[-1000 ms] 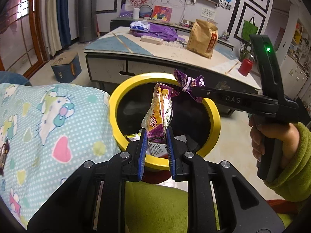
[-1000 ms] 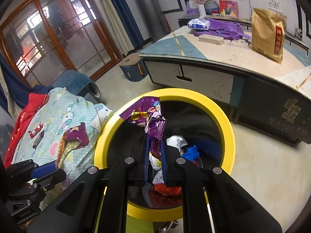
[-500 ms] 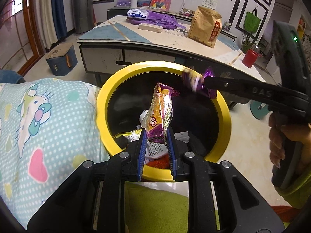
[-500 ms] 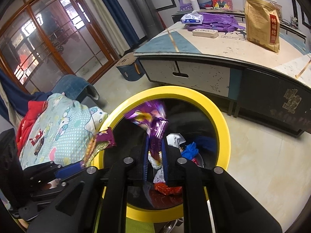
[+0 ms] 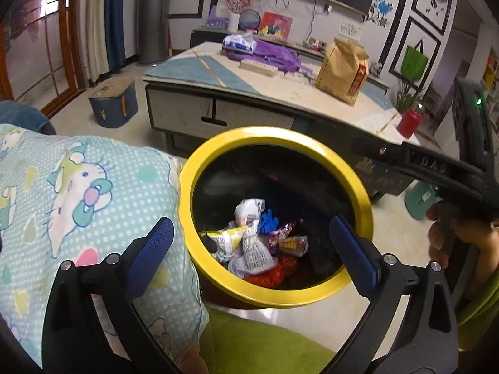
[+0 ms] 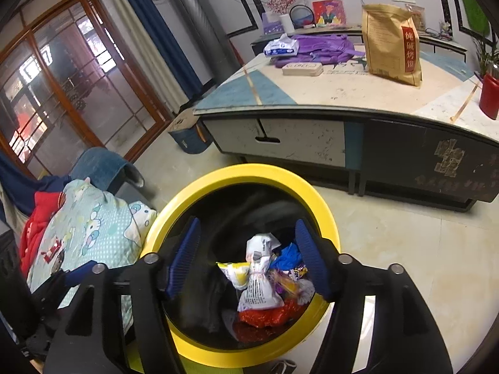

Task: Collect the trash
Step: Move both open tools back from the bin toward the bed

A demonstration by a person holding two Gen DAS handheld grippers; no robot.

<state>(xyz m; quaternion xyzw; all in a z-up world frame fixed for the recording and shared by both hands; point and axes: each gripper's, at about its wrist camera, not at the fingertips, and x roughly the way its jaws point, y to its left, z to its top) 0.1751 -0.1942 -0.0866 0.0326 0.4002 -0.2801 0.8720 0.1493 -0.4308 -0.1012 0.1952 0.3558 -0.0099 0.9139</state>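
Note:
A black bin with a yellow rim [image 5: 268, 132] stands on the floor just below both grippers. Its bottom holds a pile of wrappers [image 5: 254, 243]: white, yellow, blue, red, and a purple and orange one [image 5: 288, 241]. My left gripper [image 5: 252, 249] hangs over the bin's near edge, its jaws opening wide with nothing between the blue pads. My right gripper [image 6: 248, 258] is over the same bin [image 6: 249, 171], jaws opening, also holding nothing, with the trash pile [image 6: 262, 283] seen between its fingers. A hand [image 5: 443, 240] grips the right tool's handle.
A cartoon-print quilt [image 5: 78, 202] lies against the bin's left side, and a green cushion [image 5: 265, 346] is in front. Behind the bin is a low table [image 5: 280, 93] with a brown paper bag [image 5: 343, 71], purple cloth and a red cup [image 5: 408, 123]. A blue box [image 5: 112, 103] sits on the floor.
Both grippers held snack wrappers above the bin; both have opened and the wrappers have dropped in among the trash. The right tool has drawn back to the right.

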